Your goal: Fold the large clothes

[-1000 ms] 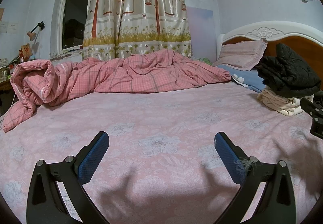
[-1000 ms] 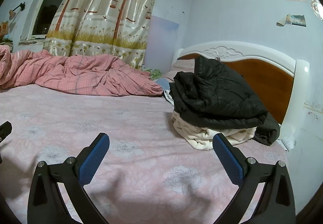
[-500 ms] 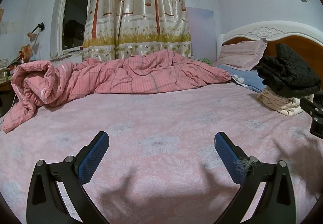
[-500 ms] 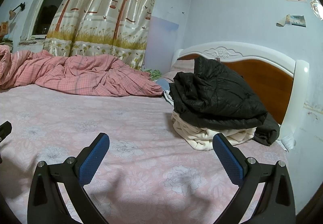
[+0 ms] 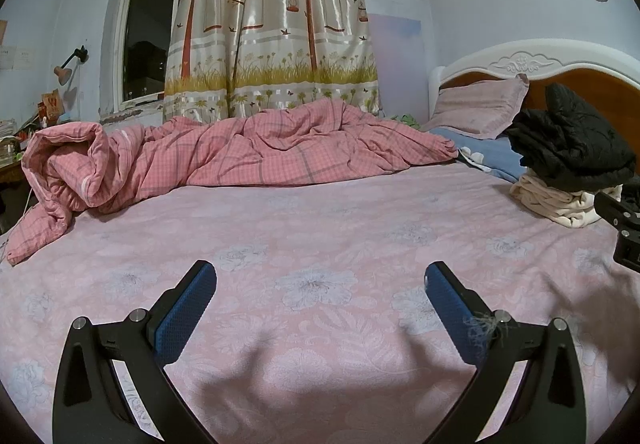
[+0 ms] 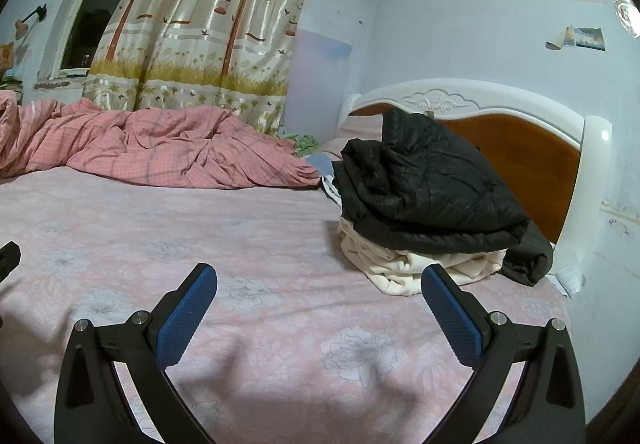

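Observation:
A folded black quilted jacket (image 6: 424, 188) lies on top of a folded cream garment (image 6: 404, 264) near the headboard, at the right of the bed. The pile also shows in the left wrist view, with the jacket (image 5: 568, 144) above the cream garment (image 5: 556, 200). My right gripper (image 6: 319, 278) is open and empty, low over the pink floral sheet (image 6: 200, 228), with the pile just beyond its right finger. My left gripper (image 5: 320, 278) is open and empty over the middle of the sheet (image 5: 320, 228).
A crumpled pink checked duvet (image 5: 224, 160) lies along the far side of the bed. A pink pillow (image 5: 480, 110) and a blue one lean by the white and wooden headboard (image 6: 520, 152). A curtain (image 5: 272, 28) and window are behind. The right gripper's edge (image 5: 620, 220) shows at the left view's right.
Nothing has visibly changed apart from a very slight camera drift; both grippers stay open and empty.

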